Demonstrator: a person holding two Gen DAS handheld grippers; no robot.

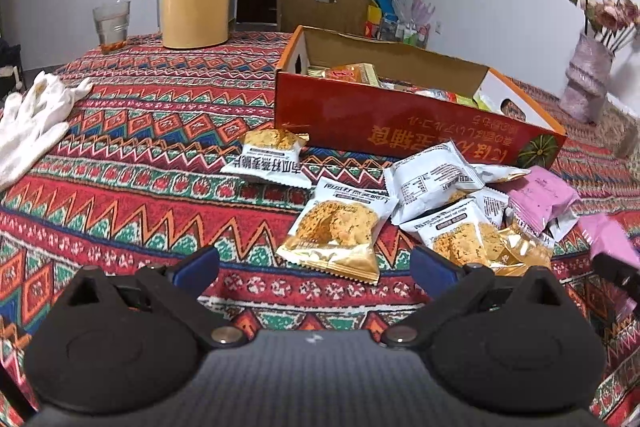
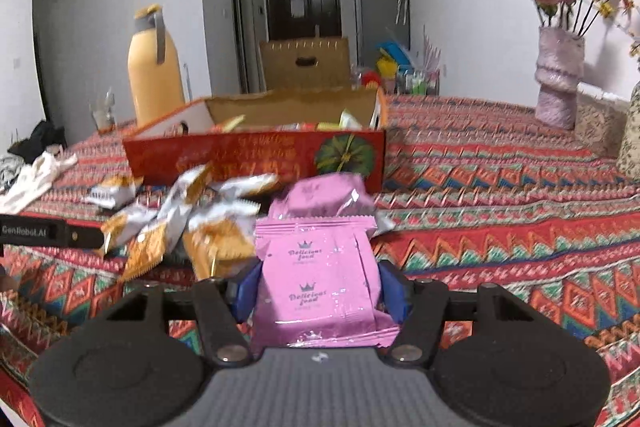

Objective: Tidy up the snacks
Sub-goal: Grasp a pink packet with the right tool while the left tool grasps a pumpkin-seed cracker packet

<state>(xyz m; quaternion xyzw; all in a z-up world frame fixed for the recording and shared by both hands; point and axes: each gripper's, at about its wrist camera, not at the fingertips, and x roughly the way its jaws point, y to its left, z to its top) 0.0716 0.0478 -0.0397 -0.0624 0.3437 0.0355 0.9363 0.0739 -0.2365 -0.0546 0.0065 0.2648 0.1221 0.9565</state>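
- Already some of the sorting looks done: the red box [image 1: 416,123], ahead of both tools, holds several packets along its far inner wall, though their number is hard to tell.
- Clamped between the blue fingers [image 2: 248,287] of the right tool [image 2: 316,291] is a pink packet [image 2: 320,279], lifted off the counter [image 2: 500,219]; my guess is that it goes to the box next.
- A second pink packet [image 2: 324,193] lies just beyond the held one, between the right tool and the box front.
- Spread wide and holding nothing, the left tool [image 1: 316,267] hovers just short of a gold-and-white biscuit packet [image 1: 340,231].
- To the right of the left tool's line sits a loose heap of biscuit packets [image 1: 460,203], overlapping one another, with pink packets at its far right edge.
- One biscuit packet [image 1: 272,159] lies apart, ahead and slightly left of the left tool, near the box's front wall.
- Judging by this, most of the work is left: several packets remain on the counter outside the box.
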